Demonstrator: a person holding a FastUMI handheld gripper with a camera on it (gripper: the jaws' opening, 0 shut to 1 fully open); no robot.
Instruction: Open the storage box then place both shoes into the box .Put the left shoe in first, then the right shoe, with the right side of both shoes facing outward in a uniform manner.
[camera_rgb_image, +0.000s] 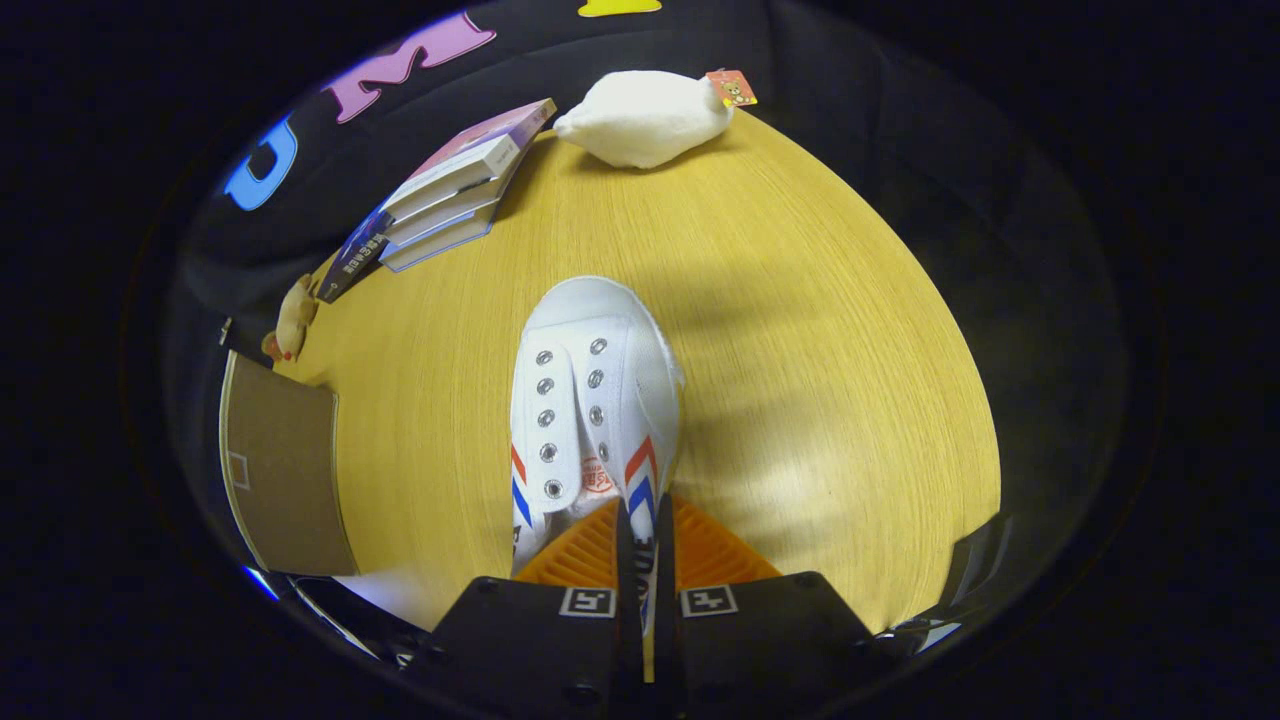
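Seemingly, a white canvas sneaker (595, 400) is pinched at its collar between the nearly closed fingers of the hand-held gripper (640, 540) above the desk (800, 330), so its placing in the box is judged still undone.

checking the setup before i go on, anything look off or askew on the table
Nothing is spilled or damaged. The gripper is shut on the heel side of the white shoe, toe pointing away. The books sit in a slanted, fanned stack at the table's far edge, beside a plush toy lying on its side.
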